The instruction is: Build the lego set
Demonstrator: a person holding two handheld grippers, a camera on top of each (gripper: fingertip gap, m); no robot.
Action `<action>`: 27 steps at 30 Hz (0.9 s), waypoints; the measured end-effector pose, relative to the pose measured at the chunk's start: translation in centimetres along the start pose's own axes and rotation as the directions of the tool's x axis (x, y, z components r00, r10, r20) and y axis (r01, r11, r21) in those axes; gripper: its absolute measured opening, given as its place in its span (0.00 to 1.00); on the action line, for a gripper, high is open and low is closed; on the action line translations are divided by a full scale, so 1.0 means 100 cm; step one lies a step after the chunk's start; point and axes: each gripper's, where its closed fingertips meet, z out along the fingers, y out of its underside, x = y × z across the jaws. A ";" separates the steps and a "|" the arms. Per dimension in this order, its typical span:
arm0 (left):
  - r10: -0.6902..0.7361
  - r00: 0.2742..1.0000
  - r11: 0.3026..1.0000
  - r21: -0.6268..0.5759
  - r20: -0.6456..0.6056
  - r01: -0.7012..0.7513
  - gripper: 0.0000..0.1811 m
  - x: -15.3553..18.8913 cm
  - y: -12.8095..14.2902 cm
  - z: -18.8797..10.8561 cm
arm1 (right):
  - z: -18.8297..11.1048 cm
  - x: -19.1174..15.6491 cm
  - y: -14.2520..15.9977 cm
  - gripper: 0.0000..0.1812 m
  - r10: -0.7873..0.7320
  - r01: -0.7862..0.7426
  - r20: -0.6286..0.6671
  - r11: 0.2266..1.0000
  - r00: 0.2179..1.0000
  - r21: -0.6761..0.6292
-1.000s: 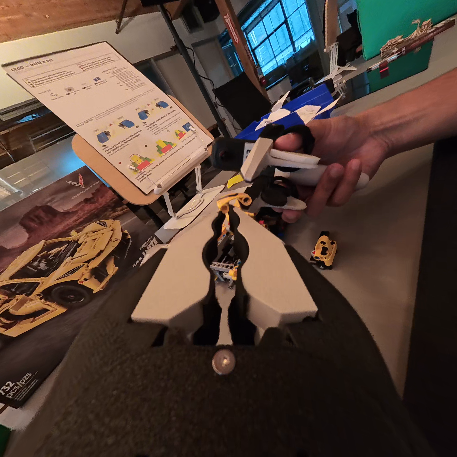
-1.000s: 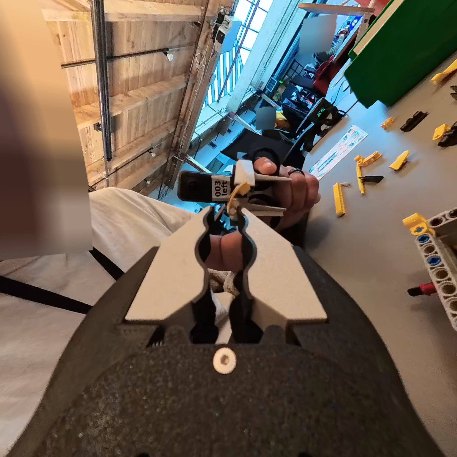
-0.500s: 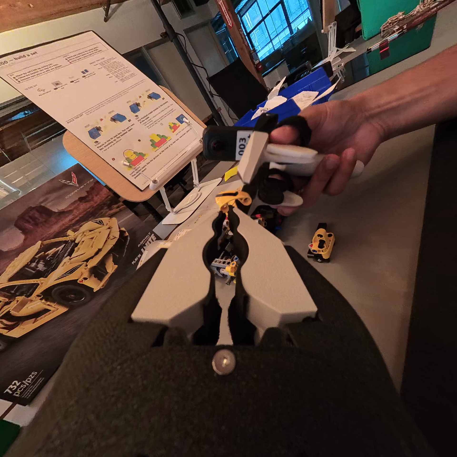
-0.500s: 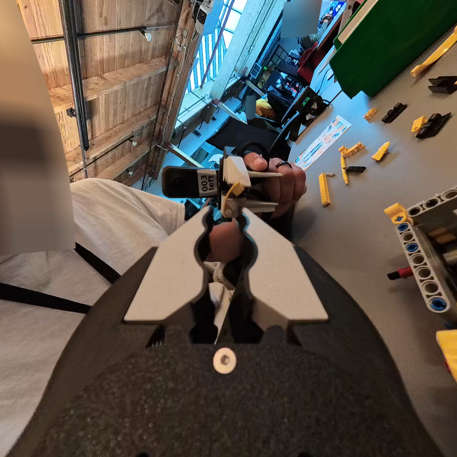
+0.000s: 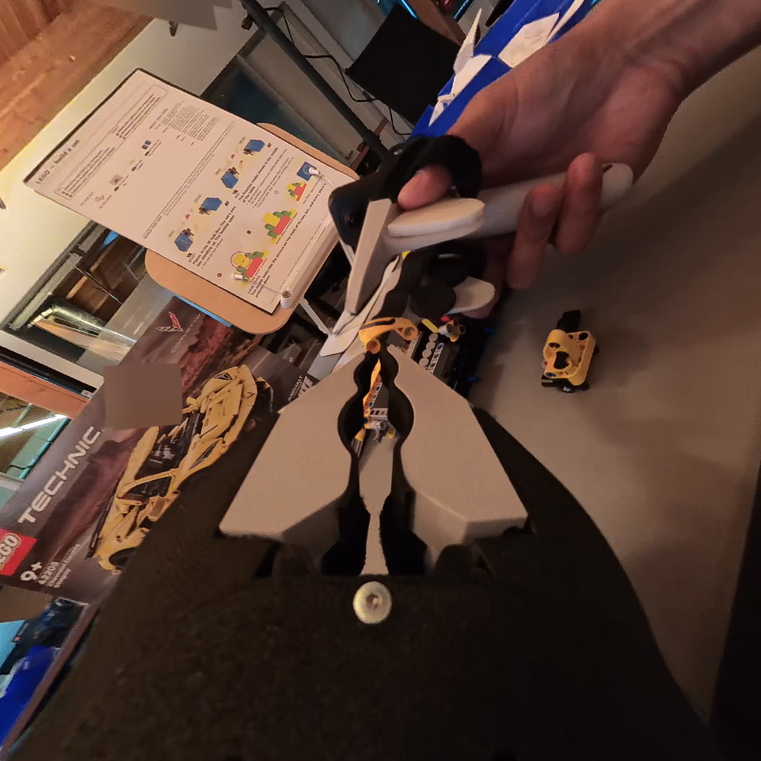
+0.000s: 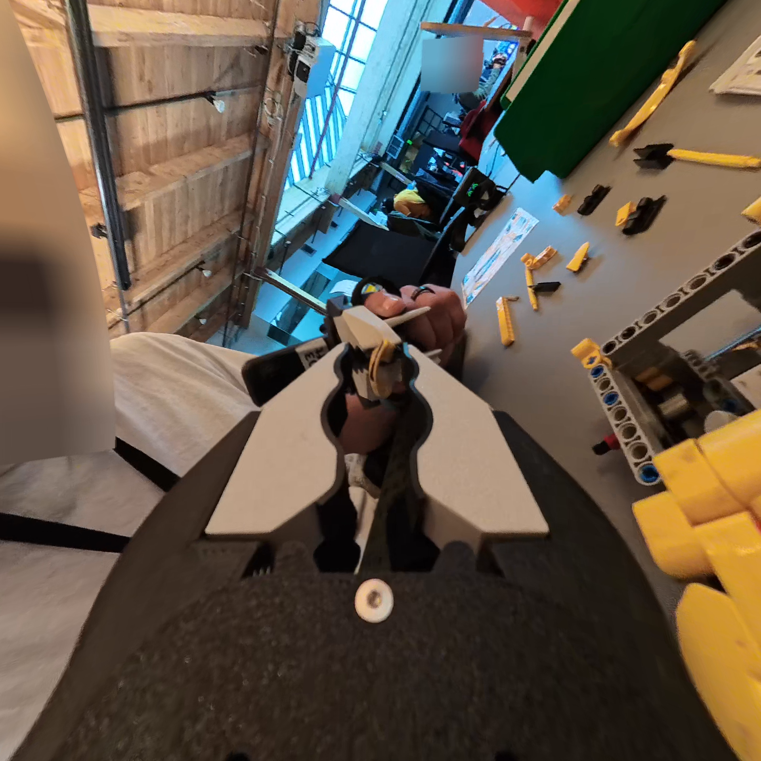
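Pinching a curved yellow piece [image 5: 385, 329] at its tips, the left hand-held gripper [image 5: 381, 350] meets the right hand-held gripper [image 6: 376, 350], which also grasps it above the bench [image 5: 659, 412].

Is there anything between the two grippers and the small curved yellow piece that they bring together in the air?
Nothing visible stands between. The left gripper already pinches the curved yellow piece at its fingertips, and the right gripper has its tips right at the same piece. The partly built grey frame lies off to the side on the table.
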 end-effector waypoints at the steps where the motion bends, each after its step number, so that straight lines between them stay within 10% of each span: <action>1: 0.016 1.000 1.000 -0.002 0.004 -0.016 0.01 0.001 0.000 0.000 | 0.000 -0.001 0.000 0.11 0.003 -0.003 0.006 1.000 1.000 0.003; 10: 0.048 0.999 0.999 -0.011 0.010 -0.048 0.00 0.004 -0.001 0.001 | -0.002 -0.001 0.000 0.05 0.011 -0.011 -0.001 1.000 1.000 -0.002; 19: -0.468 0.875 0.882 -0.010 -0.126 0.470 0.15 -0.006 0.004 0.003 | -0.010 -0.012 -0.023 0.05 0.047 -0.056 0.066 0.988 0.997 0.144; 27: -0.515 0.849 0.849 0.065 -0.118 0.524 0.16 -0.012 -0.014 0.001 | 0.003 -0.020 -0.019 0.05 0.112 -0.137 0.155 0.977 0.982 0.163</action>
